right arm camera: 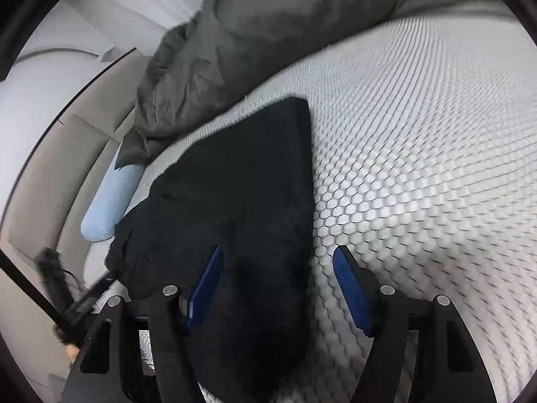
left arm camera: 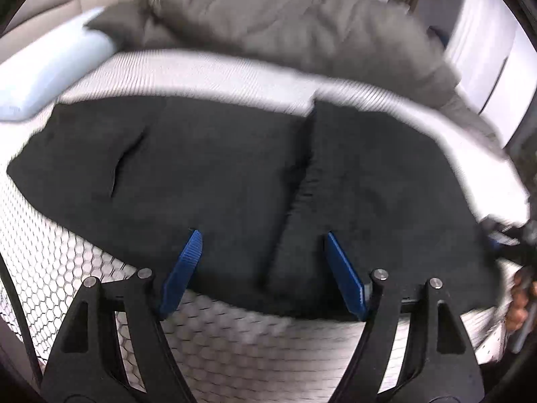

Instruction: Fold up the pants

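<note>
Where the left wrist camera looks down, the black pants point(left arm camera: 235, 174) lie spread flat across a white mattress point(left arm camera: 235, 352) printed with a dark honeycomb pattern. They are folded lengthwise, and a raised seam-like fold runs through them from the far edge toward the near one. The left gripper point(left arm camera: 263, 245) hovers over the near part of the cloth with its blue fingers point(left arm camera: 183, 268) set wide apart; nothing is clamped between them, though dark fabric shows in the gap below. A crumpled grey duvet point(left arm camera: 285, 23) lies bunched along the far side of the bed, and a pale blue bolster pillow point(left arm camera: 53, 74) rests at the upper left, just beyond the pants. At the right edge a hand point(left arm camera: 518, 305) is partly seen, blurred.

In the right wrist view, the same pants point(right arm camera: 235, 201) run away from the camera as one long dark panel with a squared far corner. The right gripper point(right arm camera: 278, 262) stands wide, empty: its left finger point(right arm camera: 204, 285) over the cloth, the other over bare mattress point(right arm camera: 419, 168) just beside the cloth's straight edge. The grey duvet point(right arm camera: 251, 33) fills the top, and the blue bolster point(right arm camera: 107, 201) lies to the left against a beige padded headboard point(right arm camera: 60, 174).
</note>
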The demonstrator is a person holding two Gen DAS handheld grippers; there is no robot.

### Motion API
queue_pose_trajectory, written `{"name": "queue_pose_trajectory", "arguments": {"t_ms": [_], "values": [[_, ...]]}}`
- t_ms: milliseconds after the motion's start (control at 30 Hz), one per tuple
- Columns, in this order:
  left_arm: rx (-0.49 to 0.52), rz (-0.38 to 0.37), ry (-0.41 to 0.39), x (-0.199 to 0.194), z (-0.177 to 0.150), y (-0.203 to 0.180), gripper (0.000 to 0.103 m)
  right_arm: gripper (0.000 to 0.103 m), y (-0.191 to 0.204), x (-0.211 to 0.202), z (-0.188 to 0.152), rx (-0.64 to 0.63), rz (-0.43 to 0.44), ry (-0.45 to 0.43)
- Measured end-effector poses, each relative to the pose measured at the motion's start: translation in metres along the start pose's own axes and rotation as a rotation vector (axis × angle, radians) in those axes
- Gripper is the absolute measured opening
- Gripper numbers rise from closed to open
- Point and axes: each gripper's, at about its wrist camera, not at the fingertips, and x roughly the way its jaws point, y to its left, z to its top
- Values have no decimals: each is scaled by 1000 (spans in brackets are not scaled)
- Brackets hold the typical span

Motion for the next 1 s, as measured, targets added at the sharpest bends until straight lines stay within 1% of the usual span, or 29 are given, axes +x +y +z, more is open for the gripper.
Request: {"name": "queue_pose_trajectory", "arguments": {"t_ms": [67,100,133,200,233,267,333,367,400,433,467,533,600,667,733,833,900,933,1000], "values": [[40,9,-16,1,-5,-2,73,69,-5,0,2,21,49,-9],[63,27,-21,0,-5,-4,73,69,-8,-2,3,35,82,-13],[70,39,-22,-1,-6,-6,73,69,-12,-3,3,54,113,-8],[64,45,-16,-5,-9,-11,73,67,-14,3,4,60,133,11],[62,45,-15,-6,-9,-10,73,58,-16,7,3,62,150,17],[60,44,-13,-6,-10,-10,73,55,-17,11,1,59,152,31],[65,46,-14,-7,-6,-13,73,22,-13,16,-2,17,100,37],[70,46,-15,-7,-9,-15,72,19,-11,17,-3,-3,82,37],[76,47,-15,-8,-11,-18,70,12,-8,16,-3,-19,77,28],[80,47,-15,-8,-11,-19,66,11,-2,14,-3,-48,62,7],[84,44,-14,-8,-10,-21,64,10,3,13,-5,-74,51,-3],[83,26,-7,-8,-10,-26,52,9,9,13,-3,-104,30,-19],[96,15,0,-9,-10,-33,51,8,10,11,-2,-116,20,-29],[119,0,8,-9,-13,-43,50,7,2,4,-3,-115,18,-35],[161,-20,19,-8,-19,-58,50,7,-4,-1,0,-103,15,-47],[233,-12,13,-9,-26,-79,50,7,-18,-12,4,-65,4,-77],[243,-28,29,-9,-27,-85,50,7,-19,-13,4,-61,-1,-80],[243,-28,30,-9,-27,-86,50,11,-18,-12,3,-65,-15,-78],[232,-53,38,-10,-25,-83,50,17,-16,-14,4,-51,-34,-82]]}}
